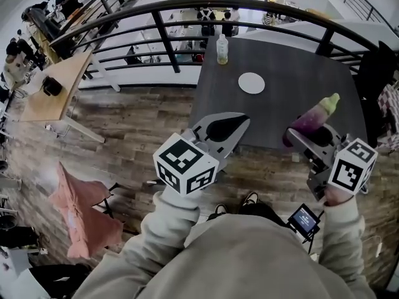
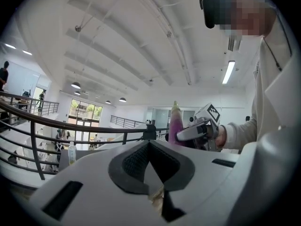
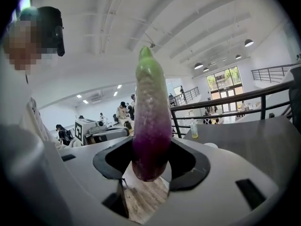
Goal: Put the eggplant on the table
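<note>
A purple eggplant [image 1: 315,117] with a pale green tip stands nearly upright between the jaws of my right gripper [image 1: 310,134], which is shut on its lower end. It hangs over the near edge of the dark grey table [image 1: 293,67]. In the right gripper view the eggplant [image 3: 150,121] fills the gap between the black pads [image 3: 190,166], with wooden floor showing below. My left gripper [image 1: 224,129] is shut and empty, just short of the table's near left edge. From the left gripper view, the eggplant [image 2: 175,126] and right gripper [image 2: 200,128] show to the right.
On the table lie a white plate [image 1: 251,83] and, at the far edge, a clear bottle [image 1: 222,50]. A black railing [image 1: 156,27] curves behind it. A pink-draped chair [image 1: 81,207] and a wooden table [image 1: 59,86] stand at left. A small screen [image 1: 304,218] sits by my right arm.
</note>
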Demonstrator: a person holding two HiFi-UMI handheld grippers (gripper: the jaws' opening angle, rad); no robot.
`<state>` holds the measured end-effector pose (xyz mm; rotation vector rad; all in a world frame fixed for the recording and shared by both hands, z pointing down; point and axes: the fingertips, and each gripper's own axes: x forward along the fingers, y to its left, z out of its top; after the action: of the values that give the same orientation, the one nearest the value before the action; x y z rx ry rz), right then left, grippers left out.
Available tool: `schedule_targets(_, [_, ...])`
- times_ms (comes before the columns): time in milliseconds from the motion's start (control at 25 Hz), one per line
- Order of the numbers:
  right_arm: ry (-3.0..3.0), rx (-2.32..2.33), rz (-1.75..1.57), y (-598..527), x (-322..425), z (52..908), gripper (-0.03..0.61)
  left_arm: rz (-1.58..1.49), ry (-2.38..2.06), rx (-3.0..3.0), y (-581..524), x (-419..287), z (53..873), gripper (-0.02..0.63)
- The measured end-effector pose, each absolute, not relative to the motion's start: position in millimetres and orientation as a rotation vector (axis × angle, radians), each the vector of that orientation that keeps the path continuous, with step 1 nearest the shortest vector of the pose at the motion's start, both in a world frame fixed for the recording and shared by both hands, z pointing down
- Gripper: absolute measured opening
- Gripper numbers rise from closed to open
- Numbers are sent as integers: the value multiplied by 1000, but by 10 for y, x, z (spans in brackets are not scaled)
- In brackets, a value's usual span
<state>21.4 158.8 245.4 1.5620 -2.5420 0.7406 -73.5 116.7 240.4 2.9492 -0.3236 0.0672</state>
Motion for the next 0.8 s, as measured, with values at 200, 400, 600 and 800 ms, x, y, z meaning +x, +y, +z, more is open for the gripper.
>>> schedule_targets(200, [-2543,1574,777,1594,477,2520,235,58,-287,2957,1167,-423,2379,5])
schedule_targets(400, [-2573,1584,789,1485,888,2491,235,56,-275,2987,1073,-8,2281,5])
schedule_targets(600, [-2593,1577,787,1401,1312,2389,235,14,-268,2985,995,417,2131,5])
schedule_targets(800, [-2613,1541,825,1359,1573,2477,235,41,-290,2970,960,691,2198,5])
